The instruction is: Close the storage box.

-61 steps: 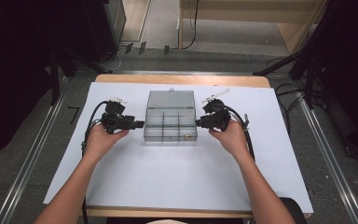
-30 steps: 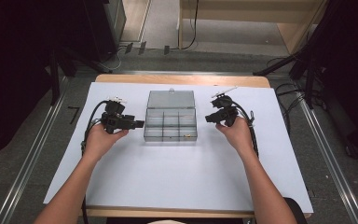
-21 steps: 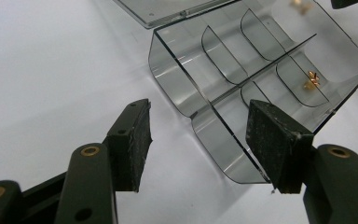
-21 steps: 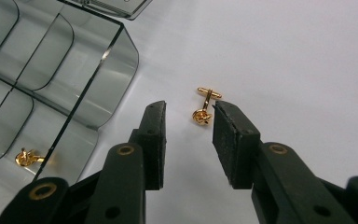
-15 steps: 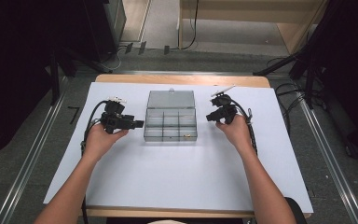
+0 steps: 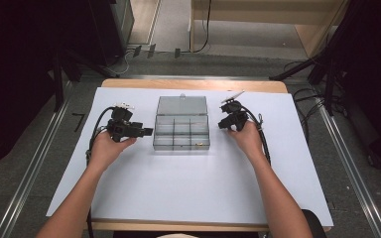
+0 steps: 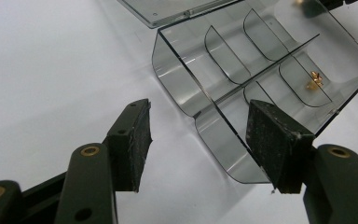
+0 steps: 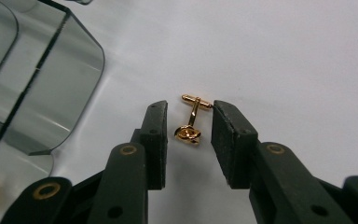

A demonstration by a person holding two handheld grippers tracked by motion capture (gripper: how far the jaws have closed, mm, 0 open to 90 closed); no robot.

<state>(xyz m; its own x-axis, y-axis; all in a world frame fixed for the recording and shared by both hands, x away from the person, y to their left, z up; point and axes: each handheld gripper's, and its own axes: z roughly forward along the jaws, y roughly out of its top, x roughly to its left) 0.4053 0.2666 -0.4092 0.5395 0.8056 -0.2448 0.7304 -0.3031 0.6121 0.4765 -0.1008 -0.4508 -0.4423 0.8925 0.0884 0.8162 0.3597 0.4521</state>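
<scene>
Right gripper (image 8: 189,135): jaws spread, either side of gold cufflink (image 8: 191,126), not touching.
Left gripper (image 7: 198,140): jaws spread beside clear box (image 7: 261,70).

Bright even overhead light, dark surroundings, soft shadows, perhaps slight blur on near jaws

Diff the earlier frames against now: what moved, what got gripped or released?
The right gripper moved from the box's right side toward the far end of the table, then settled over a gold cufflink on the white sheet. Its jaws have just been closing, with the cufflink between them but not yet pinched. Unchanged: the left gripper, open at the clear compartment box, and the box with its lid open.
</scene>
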